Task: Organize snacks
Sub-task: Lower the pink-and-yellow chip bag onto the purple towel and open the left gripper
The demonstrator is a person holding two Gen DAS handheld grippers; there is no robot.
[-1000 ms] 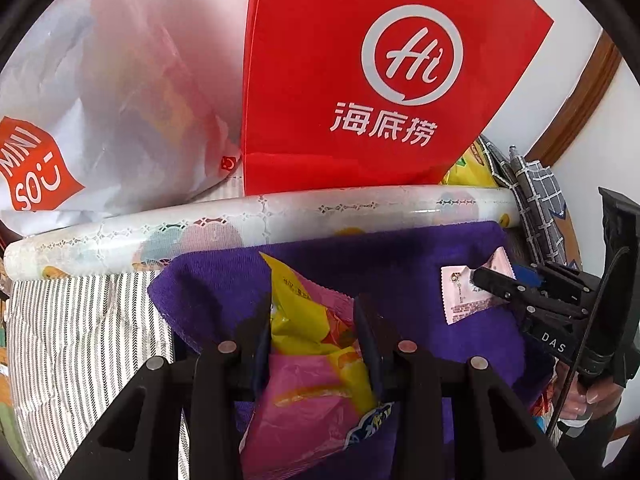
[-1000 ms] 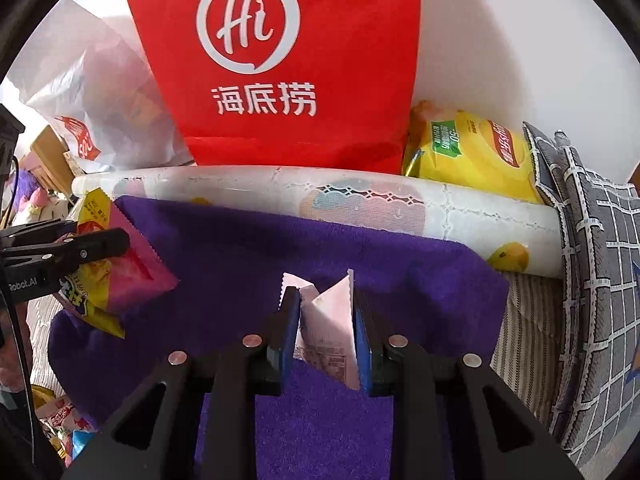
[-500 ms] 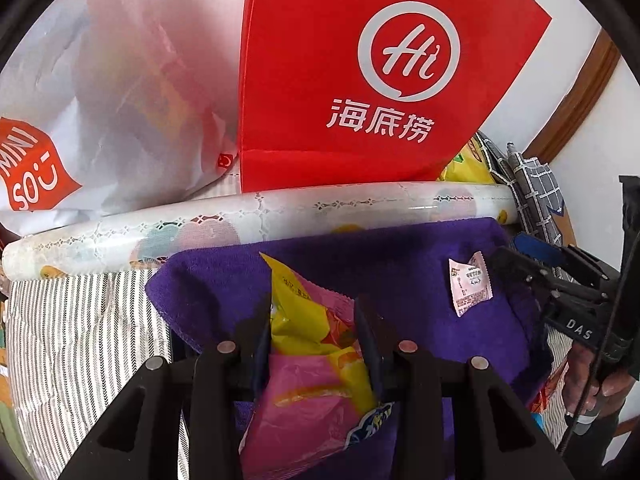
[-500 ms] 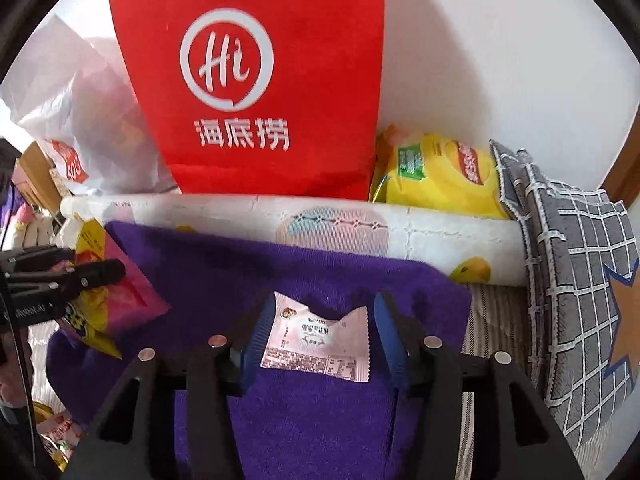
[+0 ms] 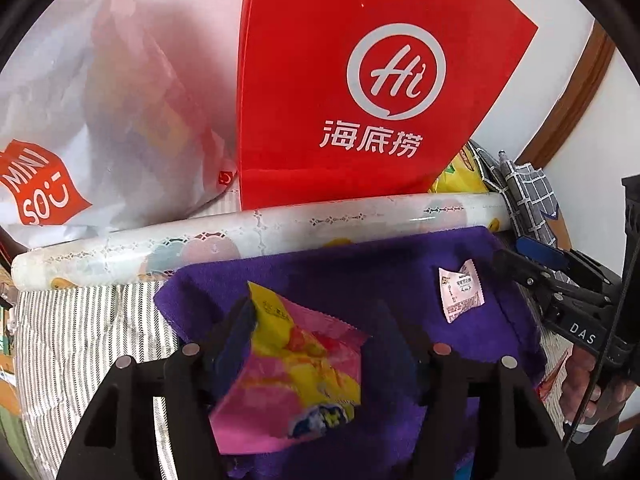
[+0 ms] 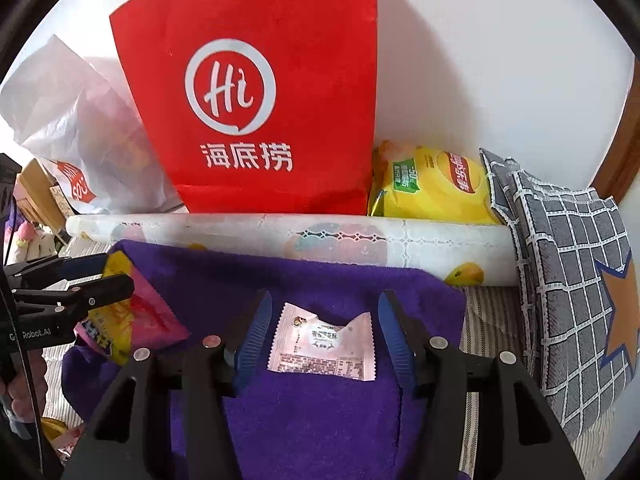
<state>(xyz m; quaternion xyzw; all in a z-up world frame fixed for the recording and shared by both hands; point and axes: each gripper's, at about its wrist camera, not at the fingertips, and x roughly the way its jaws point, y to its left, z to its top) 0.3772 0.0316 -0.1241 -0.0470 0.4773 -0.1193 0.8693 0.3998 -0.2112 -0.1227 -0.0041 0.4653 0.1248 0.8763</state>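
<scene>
A pink and yellow snack packet (image 5: 292, 376) lies on the purple towel (image 5: 360, 276) between the open fingers of my left gripper (image 5: 310, 324). It also shows in the right wrist view (image 6: 128, 320), beside the left gripper (image 6: 96, 280). A small pale pink snack packet (image 6: 324, 344) lies flat on the towel (image 6: 320, 420) between the open blue-padded fingers of my right gripper (image 6: 324, 320). The same small packet (image 5: 460, 292) shows in the left wrist view, with the right gripper (image 5: 532, 264) open just to its right.
A red paper bag (image 6: 260, 112) stands against the wall behind a rolled printed sheet (image 6: 320, 240). A white plastic bag (image 5: 100, 140) is at the left, a yellow chips bag (image 6: 432, 184) and a grey checked cushion (image 6: 568, 272) at the right. Striped cloth (image 5: 80, 332) covers the surface.
My right gripper opened and left the small pink packet flat on the towel. My left gripper then opened, and the pink and yellow packet dropped flat between its fingers.
</scene>
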